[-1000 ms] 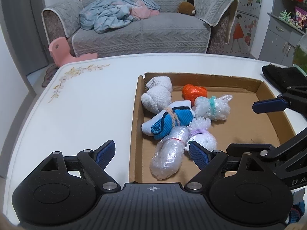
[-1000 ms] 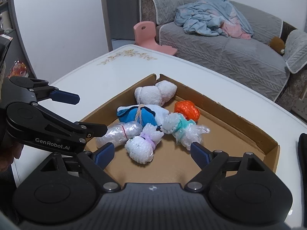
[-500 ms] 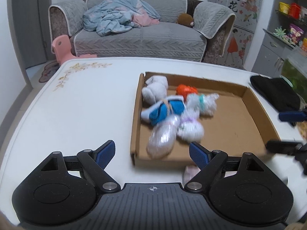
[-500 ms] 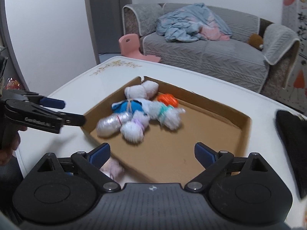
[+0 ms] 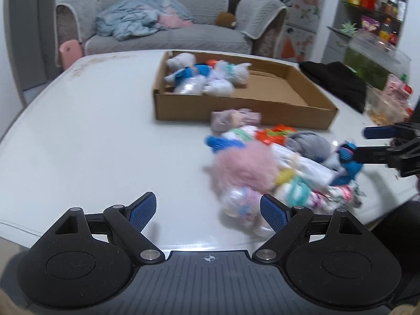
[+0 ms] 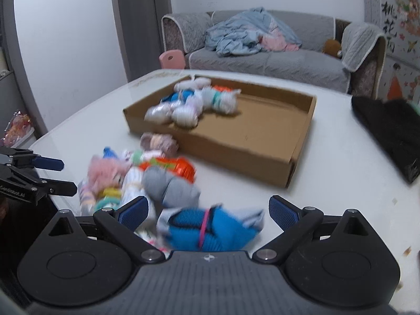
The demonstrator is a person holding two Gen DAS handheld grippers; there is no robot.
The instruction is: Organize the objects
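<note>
A shallow cardboard tray [image 5: 244, 110] [image 6: 236, 155] on the white table holds several bundled socks and wrapped bundles at its far left end. A pile of loose bundles lies on the table in front of it: a pink fluffy one [image 5: 244, 168] [image 6: 105, 170], an orange one [image 6: 170, 166], a grey one [image 6: 168, 186], a blue one [image 6: 210, 228]. My left gripper [image 5: 208, 211] is open and empty, left of the pile. My right gripper [image 6: 207, 210] is open, with the blue bundle between its fingers, not clamped. It also shows in the left wrist view [image 5: 378, 144].
A black cloth [image 5: 338, 81] [image 6: 388, 134] lies on the table right of the tray. Snack bags [image 5: 388, 102] sit at the far right edge. A grey sofa [image 5: 168, 34] and a pink stool [image 6: 172, 60] stand beyond the table.
Both grippers have pulled back from over the tray toward the near table edge. The pile of loose bundles in front of the tray has come into view.
</note>
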